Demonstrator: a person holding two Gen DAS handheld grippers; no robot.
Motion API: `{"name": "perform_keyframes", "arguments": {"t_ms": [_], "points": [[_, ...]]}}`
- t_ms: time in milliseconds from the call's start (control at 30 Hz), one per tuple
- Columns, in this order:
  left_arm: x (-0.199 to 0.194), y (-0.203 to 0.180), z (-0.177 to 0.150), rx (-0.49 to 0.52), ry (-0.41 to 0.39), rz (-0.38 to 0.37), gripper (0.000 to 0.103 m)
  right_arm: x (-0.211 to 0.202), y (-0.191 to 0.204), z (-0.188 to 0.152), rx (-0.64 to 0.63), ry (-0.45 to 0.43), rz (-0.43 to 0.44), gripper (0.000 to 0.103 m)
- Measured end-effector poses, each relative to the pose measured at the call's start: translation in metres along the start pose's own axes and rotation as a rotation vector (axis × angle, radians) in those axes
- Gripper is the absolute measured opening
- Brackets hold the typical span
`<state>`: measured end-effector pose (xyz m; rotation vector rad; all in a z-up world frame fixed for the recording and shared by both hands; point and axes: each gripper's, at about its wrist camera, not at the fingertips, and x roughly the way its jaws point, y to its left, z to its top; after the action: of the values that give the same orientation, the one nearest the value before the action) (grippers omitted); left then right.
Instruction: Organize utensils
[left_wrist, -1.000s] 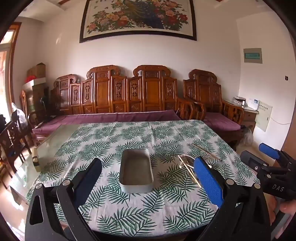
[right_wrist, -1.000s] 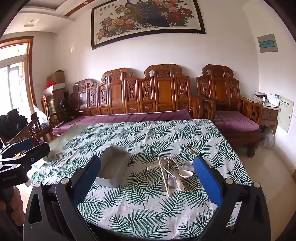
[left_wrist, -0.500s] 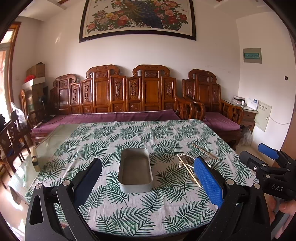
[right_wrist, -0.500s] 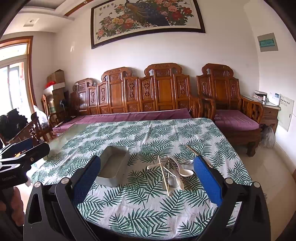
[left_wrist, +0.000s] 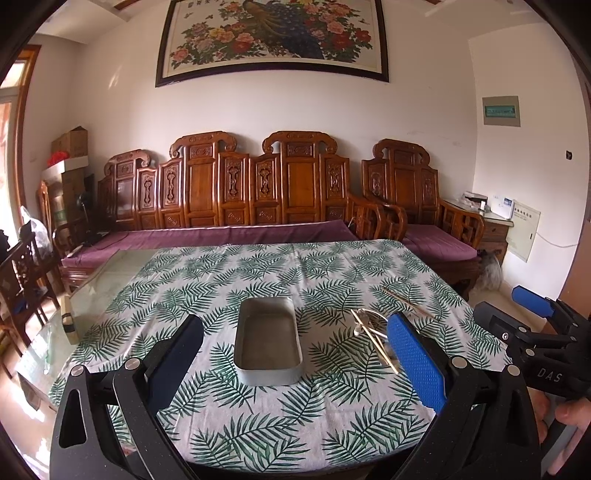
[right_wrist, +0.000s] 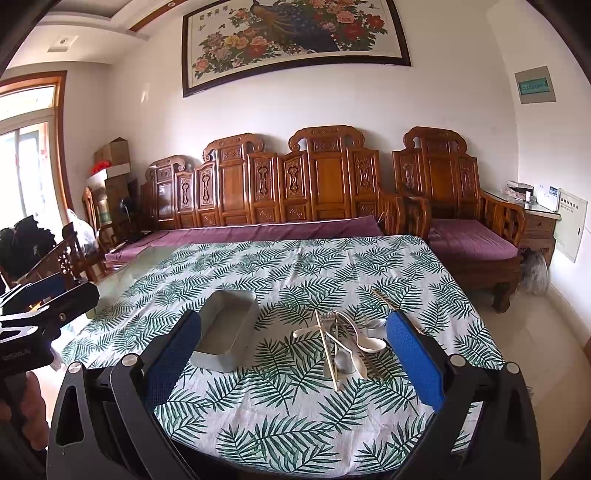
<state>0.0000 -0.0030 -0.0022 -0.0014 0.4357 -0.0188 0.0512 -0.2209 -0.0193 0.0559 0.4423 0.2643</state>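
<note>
Both hand-held grippers, L (left_wrist: 295, 354) & R (right_wrist: 293, 349), jaws wide apart, holding nothing, above worktop (right_wrist: 280, 269). Metal tray (left_wrist: 267, 341) beside utensil pile (right_wrist: 341, 345).

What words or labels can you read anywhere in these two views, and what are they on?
"DAS": white letters on the black body of the right tool, seen in the left wrist view.
Body of the left tool: white lettering, too blurred to read.
Peacock painting: characters at its upper left, too small to read.
Wall panel with a green strip: unreadable.
White wall box: print too small to read.
</note>
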Motion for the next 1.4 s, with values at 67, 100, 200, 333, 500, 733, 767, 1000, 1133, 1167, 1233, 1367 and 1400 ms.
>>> {"name": "perform_keyframes", "arguments": {"t_ms": [67,100,200,333,500,733,767,1000,1133,1167,1233,1367,1400], "points": [[-0.001,0.0,0.001,0.0,0.0,0.0,0.097,0.0002,-0.0001,-0.0001,-0.001,0.0,0.0,0.1],[-0.0004,-0.0002,0.0008,0.001,0.001,0.0,0.097,0.0,0.0,0.0002,0.0,0.0,0.0,0.1],[-0.0007,-0.0002,0.0003,0.0,0.0,-0.001,0.097,0.0,0.0001,0.0,0.0,-0.001,0.001,0.1],[-0.0004,-0.0005,-0.0001,0.0,0.0,-0.001,0.097,0.0009,-0.0003,-0.0014,-0.003,-0.001,0.003,0.1],[0.0,-0.0008,-0.0006,0.001,0.0,-0.002,0.097,0.0007,0.0001,-0.0007,-0.002,0.0,0.002,0.1],[-0.0003,-0.002,-0.0002,0.002,-0.002,-0.002,0.097,0.0006,0.0004,-0.0006,-0.002,-0.001,0.002,0.1],[-0.0002,-0.0024,-0.0004,0.002,-0.003,-0.002,0.097,0.0005,0.0004,-0.0007,-0.002,-0.001,0.002,0.1],[-0.0002,-0.0032,-0.0008,0.003,-0.003,-0.003,0.097,0.0001,0.0014,0.0002,-0.002,-0.004,0.005,0.1],[0.0,-0.0037,-0.0012,0.003,-0.003,-0.002,0.097,-0.0031,0.0018,0.0028,0.001,-0.006,0.005,0.1],[-0.0002,-0.0037,-0.001,0.003,-0.003,-0.002,0.097,-0.0035,0.0019,0.0032,0.001,-0.007,0.006,0.1],[0.0006,-0.0054,-0.0015,0.005,-0.001,-0.003,0.097,-0.0047,0.0018,0.0035,0.002,-0.008,0.008,0.101],[0.001,-0.0089,-0.002,0.008,0.003,-0.007,0.097,-0.0041,0.0007,0.0019,0.003,-0.003,0.005,0.1],[0.0024,-0.0087,-0.0025,0.008,0.007,-0.009,0.097,-0.0028,-0.0007,0.0013,0.004,0.001,0.002,0.1]]}}
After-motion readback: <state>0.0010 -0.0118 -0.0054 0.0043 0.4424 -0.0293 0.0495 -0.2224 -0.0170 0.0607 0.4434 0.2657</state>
